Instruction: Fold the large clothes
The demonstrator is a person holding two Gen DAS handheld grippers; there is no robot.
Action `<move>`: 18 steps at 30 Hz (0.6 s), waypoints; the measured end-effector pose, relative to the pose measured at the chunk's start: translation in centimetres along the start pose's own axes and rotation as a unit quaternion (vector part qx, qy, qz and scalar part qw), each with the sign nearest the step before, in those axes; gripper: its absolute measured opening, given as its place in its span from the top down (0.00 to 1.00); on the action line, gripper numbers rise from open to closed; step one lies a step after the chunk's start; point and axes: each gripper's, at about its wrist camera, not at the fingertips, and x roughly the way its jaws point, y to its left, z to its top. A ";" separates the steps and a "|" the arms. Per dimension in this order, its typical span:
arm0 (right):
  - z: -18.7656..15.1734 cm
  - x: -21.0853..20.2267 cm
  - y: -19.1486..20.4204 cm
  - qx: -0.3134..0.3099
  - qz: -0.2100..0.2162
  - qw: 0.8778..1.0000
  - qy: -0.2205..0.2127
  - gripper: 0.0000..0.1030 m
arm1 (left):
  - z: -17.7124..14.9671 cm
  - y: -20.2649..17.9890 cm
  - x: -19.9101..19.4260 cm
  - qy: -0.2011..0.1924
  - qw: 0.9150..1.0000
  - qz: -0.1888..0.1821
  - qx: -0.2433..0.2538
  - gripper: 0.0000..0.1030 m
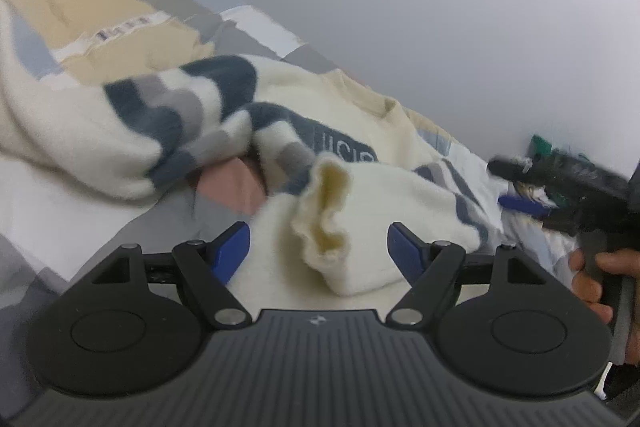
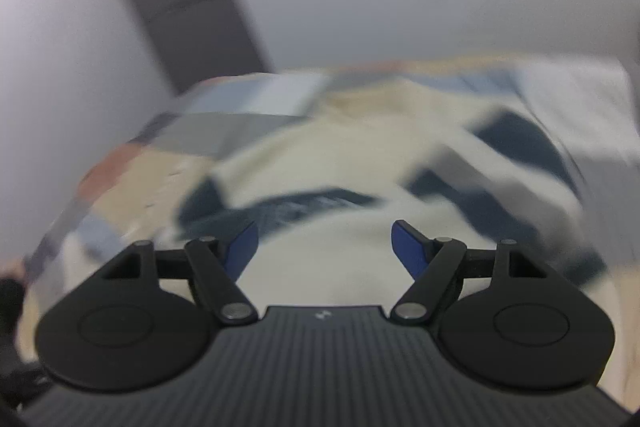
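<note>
Both grippers are angled down over a cream striped sweater point(image 1: 352, 131) crumpled on the patchwork bed point(image 1: 224, 211), left gripper point(image 1: 319, 247) and right gripper point(image 2: 324, 247) jaws spread, nothing pinched.

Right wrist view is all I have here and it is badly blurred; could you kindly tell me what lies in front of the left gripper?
Observer: A cream sleeve cuff lies between the open left gripper fingers, which do not press on it.
Operator: Thank you. Is any lettering visible on the sweater?
Observer: Yes, pale letters sit on a dark band across the cream sweater, too blurred to read.
Operator: Can you see my right gripper from there?
Observer: Yes, the right gripper shows at the left wrist view's right edge, a hand on its handle.
</note>
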 end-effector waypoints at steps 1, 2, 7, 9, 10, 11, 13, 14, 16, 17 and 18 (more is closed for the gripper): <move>-0.6 0.3 -1.5 0.029 -0.005 1.000 0.006 0.27 | -0.1 -0.3 0.0 -0.004 1.000 0.002 0.006 0.23; -1.2 0.6 -2.9 0.052 -0.005 0.999 0.009 0.27 | -0.2 -0.5 -0.1 -0.008 1.000 0.002 0.011 0.23; -2.4 2.1 -6.4 0.082 -0.024 0.996 0.006 0.29 | -0.7 -1.8 0.2 -0.025 0.998 0.019 0.055 0.23; -2.3 2.5 -7.2 0.086 -0.025 0.996 -0.003 0.36 | -0.8 -1.9 1.1 -0.012 0.998 0.029 0.054 0.23; -2.2 2.8 -7.6 0.082 -0.030 0.996 -0.005 0.41 | -0.9 -1.8 1.7 -0.005 0.998 0.037 0.051 0.23; -2.0 2.9 -7.9 0.078 -0.035 0.996 -0.005 0.43 | -0.9 -1.6 2.1 -0.001 0.998 0.050 0.048 0.23; -2.0 4.2 -8.6 0.072 -0.049 0.996 0.010 0.56 | -0.9 -1.2 2.7 -0.002 0.995 0.091 0.040 0.23; -2.0 4.7 -9.1 0.075 -0.060 0.995 0.015 0.59 | -0.9 -0.9 2.9 0.000 0.994 0.107 0.034 0.23; -2.4 5.8 -10.2 0.089 -0.065 0.993 0.035 0.62 | -0.7 0.2 3.3 0.011 0.993 0.121 0.006 0.23; -2.5 6.2 -10.6 0.089 -0.062 0.993 0.042 0.62 | -0.7 0.8 3.5 0.020 0.992 0.124 -0.012 0.23; -2.6 6.3 -10.7 0.085 -0.059 0.994 0.043 0.62 | -0.6 1.5 3.6 0.028 0.992 0.123 -0.031 0.23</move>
